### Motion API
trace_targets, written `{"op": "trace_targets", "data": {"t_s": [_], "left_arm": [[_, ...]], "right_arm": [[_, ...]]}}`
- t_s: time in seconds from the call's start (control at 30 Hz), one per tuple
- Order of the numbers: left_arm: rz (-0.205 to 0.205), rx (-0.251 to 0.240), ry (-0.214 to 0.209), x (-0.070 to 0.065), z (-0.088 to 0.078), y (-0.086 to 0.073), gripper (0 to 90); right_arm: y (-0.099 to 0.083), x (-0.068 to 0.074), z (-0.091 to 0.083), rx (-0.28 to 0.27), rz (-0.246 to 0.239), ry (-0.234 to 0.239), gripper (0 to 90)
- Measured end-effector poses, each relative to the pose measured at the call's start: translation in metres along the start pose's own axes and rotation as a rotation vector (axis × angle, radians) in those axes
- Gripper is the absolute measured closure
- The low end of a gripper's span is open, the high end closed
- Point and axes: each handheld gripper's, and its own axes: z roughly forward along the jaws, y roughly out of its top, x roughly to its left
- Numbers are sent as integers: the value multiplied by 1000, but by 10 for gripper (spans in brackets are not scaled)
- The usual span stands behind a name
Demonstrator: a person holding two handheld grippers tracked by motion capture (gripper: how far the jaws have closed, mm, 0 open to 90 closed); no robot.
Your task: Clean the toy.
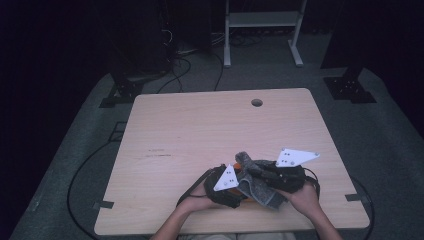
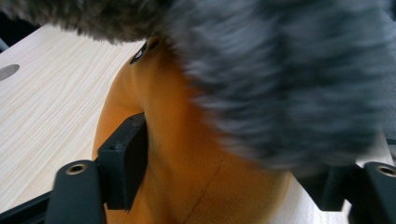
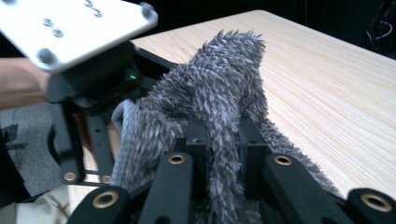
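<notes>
Overhead, the grey fuzzy sock lies near the table's front edge, long axis tilted toward the far-left corner. Left gripper — jaws narrowly flank an orange form. Right gripper — clamped on fuzz.

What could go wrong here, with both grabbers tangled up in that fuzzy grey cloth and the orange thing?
The right gripper pinches just a narrow fold of the grey fuzzy cloth, so a tug might pull it free. The left gripper has the orange object between its jaws, but whether they press on it is unclear; it might slip. All of this sits close to the near edge of the table, so anything dropped could fall off it.
</notes>
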Motion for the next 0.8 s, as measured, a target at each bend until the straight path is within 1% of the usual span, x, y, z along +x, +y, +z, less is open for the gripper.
{"op": "trace_targets", "data": {"t_s": [0.03, 0.07, 0.1, 0.13, 0.2, 0.23, 0.27, 0.3, 0.4, 0.43, 0.47, 0.5, 0.53, 0.57, 0.6, 0.63, 0.67, 0.7, 0.73, 0.77, 0.8], "left_arm": [[-6, -6, 0, 1, -1, -1, 281], [-12, -15, 1, 1, -1, -2, 292], [-10, -20, -3, 1, -2, -3, 293], [-10, -20, -3, 1, -2, -3, 293], [-16, -26, -6, 2, -3, -4, 291], [-37, -30, -8, 7, -4, -6, 282], [-52, -35, -8, 9, -5, -7, 276], [-52, -35, -8, 9, -5, -7, 273], [-114, -52, 3, 16, -7, -9, 271], [-152, -58, 10, 19, -8, -11, 272], [-163, -60, 12, 20, -7, -11, 272], [-163, -60, 12, 20, -7, -11, 272], [-178, -63, 14, 21, -7, -11, 272], [-202, -67, 19, 22, -7, -11, 271], [-202, -67, 19, 22, -7, -11, 272], [-215, -67, 13, 23, -8, -13, 275], [-215, -67, 13, 23, -8, -13, 280], [-217, -65, 10, 25, -9, -14, 283], [-229, -68, 7, 26, -10, -15, 283], [-236, -68, 6, 27, -11, -16, 285], [-245, -71, 4, 28, -11, -16, 286]], "right_arm": [[-1, -4, 1, -4, 11, 2, 779], [-7, -16, -3, -17, 57, -19, 779], [-12, -23, -7, -25, 83, -41, 779], [-12, -23, -7, -25, 83, -41, 779], [-24, -39, -14, -21, 151, -64, 779], [-34, -46, -18, -19, 187, -63, 779], [-37, -47, -20, -12, 196, -65, 779], [-39, -48, -21, -4, 191, -73, 779], [-39, -48, -23, -8, 192, -78, 779], [-37, -45, -23, -33, 191, -64, 780], [-33, -41, -23, -51, 183, -47, 779], [-29, -36, -22, -65, 169, -26, 779], [-29, -36, -22, -65, 169, -26, 779], [-21, -25, -19, -75, 117, 10, 778], [-18, -20, -17, -73, 86, 13, 778], [-16, -17, -16, -62, 66, -1, 778], [-17, -18, -15, -61, 69, 0, 778], [-20, -22, -15, -60, 85, -1, 778], [-20, -22, -15, -60, 85, -1, 778], [-28, -32, -16, -44, 126, -40, 779], [-33, -38, -18, -35, 153, -54, 779]]}}
